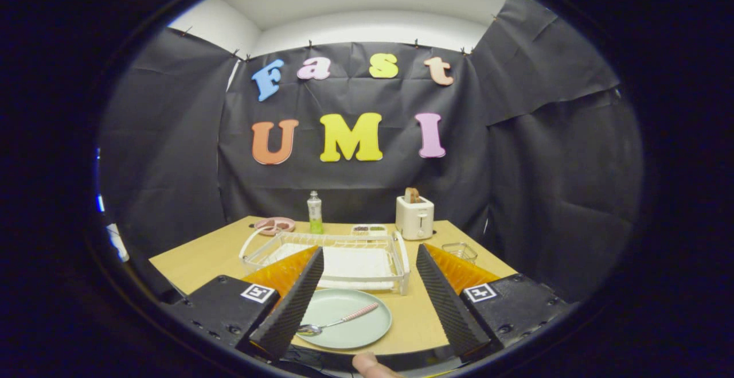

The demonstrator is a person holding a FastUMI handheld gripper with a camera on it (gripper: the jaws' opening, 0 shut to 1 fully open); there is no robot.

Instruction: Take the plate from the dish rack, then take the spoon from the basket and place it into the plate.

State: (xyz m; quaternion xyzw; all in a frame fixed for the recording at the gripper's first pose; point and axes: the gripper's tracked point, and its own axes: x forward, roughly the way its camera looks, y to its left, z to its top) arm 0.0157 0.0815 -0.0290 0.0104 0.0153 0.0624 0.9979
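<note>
The plate (350, 318), pale green and round, is seen lying flat on the wooden table (200, 257) near its front edge, between the fingers of the gripper (367, 295) and closer to the left one. The spoon (338, 322) is laid inside the plate, its bowl toward the left finger and its striped pink handle pointed up and to the right. Just beyond the plate, the white wire dish rack (330, 257) is set with a white tray in its bottom. Behind the rack, a pink dish (275, 226), a bottle (315, 213), a small divided tray (370, 230) and a toaster (414, 216) with bread in its slot are lined along the far edge, and a clear container (460, 250) is placed to the right. Bare tabletop is left to the right of the plate. The gripper's fingers are spread wide and nothing is gripped. A fingertip (370, 365) is glimpsed just below them.
</note>
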